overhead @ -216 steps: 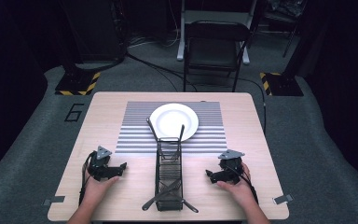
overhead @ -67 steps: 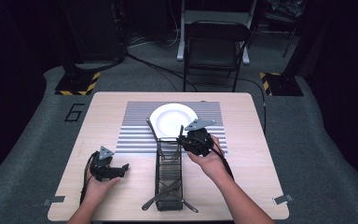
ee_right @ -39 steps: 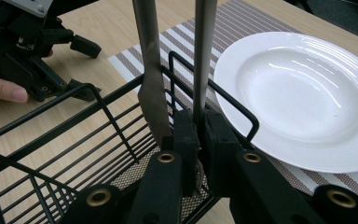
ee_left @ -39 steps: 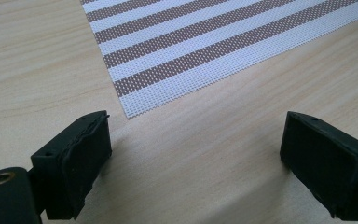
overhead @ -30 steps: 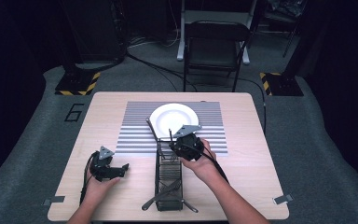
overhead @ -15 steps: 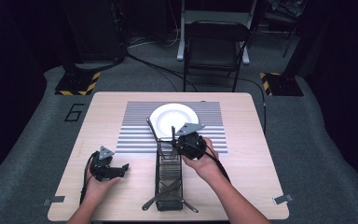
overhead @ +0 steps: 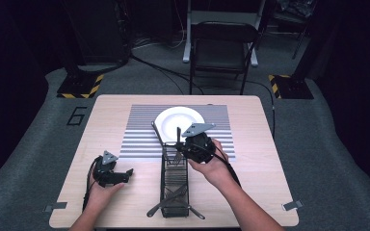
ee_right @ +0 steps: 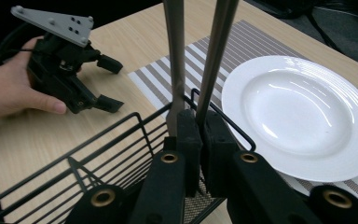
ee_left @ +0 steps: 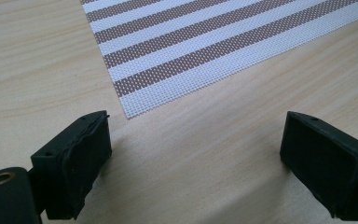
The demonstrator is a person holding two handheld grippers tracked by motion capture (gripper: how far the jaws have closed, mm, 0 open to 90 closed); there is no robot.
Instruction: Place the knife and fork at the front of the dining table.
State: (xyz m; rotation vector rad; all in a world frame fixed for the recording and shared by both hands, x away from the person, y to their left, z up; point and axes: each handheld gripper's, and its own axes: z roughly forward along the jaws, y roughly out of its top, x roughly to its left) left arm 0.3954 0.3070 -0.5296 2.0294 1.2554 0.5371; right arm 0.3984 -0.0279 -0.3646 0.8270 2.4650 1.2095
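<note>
A black wire basket stands lengthwise at the table's front middle, with metal cutlery in it. My right gripper is at the basket's far end. It is shut on the handle of a grey metal utensil, which stands upright. A second handle rises just beside the left jaw. A white plate lies on the striped placemat behind the basket. My left gripper rests open on the wood, left of the basket, with nothing between its jaws.
More utensil ends stick out of the basket's near end. The wooden table has bare room to the right and far left. A folding chair and cables sit on the floor behind the table.
My right gripper came from the table's right side to the basket's far end, shut on the utensil handle, and has risen a little. The left gripper stayed put.
</note>
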